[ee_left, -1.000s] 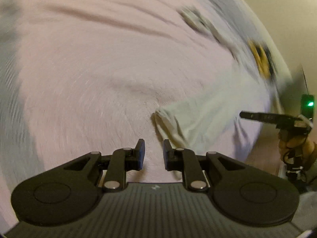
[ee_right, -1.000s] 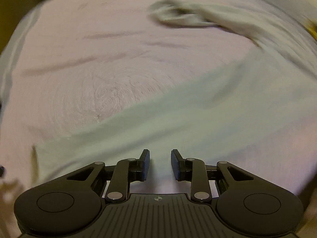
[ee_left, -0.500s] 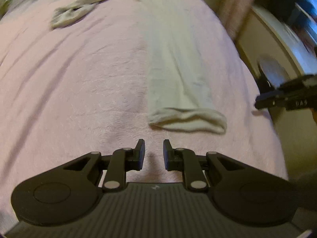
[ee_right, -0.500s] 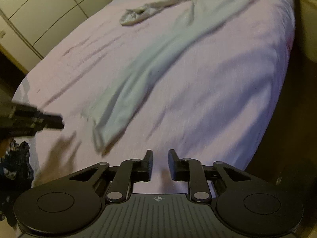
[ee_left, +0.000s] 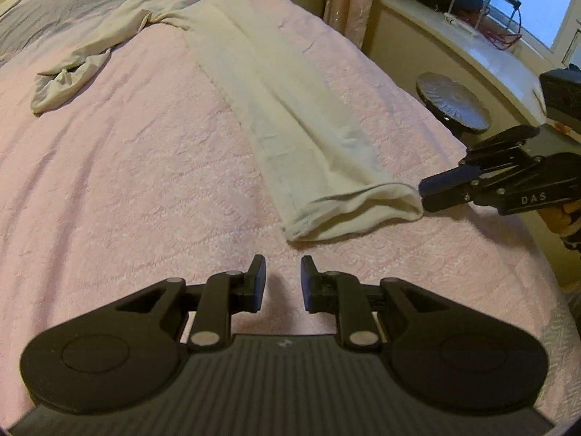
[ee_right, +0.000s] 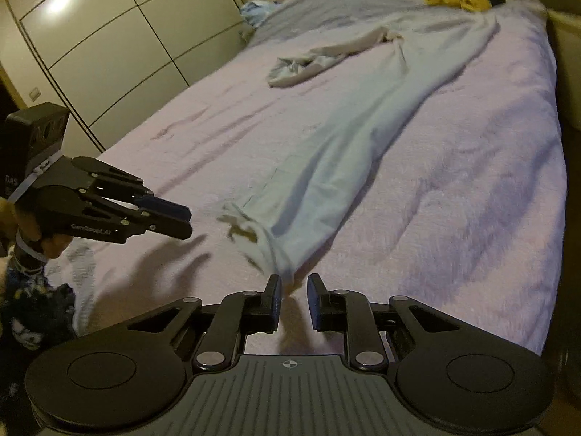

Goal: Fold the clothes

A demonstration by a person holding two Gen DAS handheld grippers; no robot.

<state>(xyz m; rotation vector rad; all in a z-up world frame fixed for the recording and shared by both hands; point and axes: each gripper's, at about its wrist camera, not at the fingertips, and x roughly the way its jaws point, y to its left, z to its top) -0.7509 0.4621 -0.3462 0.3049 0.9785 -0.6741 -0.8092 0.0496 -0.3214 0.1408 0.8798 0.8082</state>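
Pale, soft trousers (ee_left: 290,109) lay stretched lengthwise along the pink textured bed (ee_left: 127,181), hem rumpled nearest me. My left claw (ee_left: 282,278) and right claw (ee_right: 293,299) hung slightly parted, holding nothing.

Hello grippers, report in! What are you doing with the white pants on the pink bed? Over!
Both grippers open, empty: left gripper, right gripper at the hem. White pants lie flat, unfolded. Nothing in the way.

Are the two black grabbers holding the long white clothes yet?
No. Left gripper and right gripper both stand open at the long white garment's near hem, gripping nothing.
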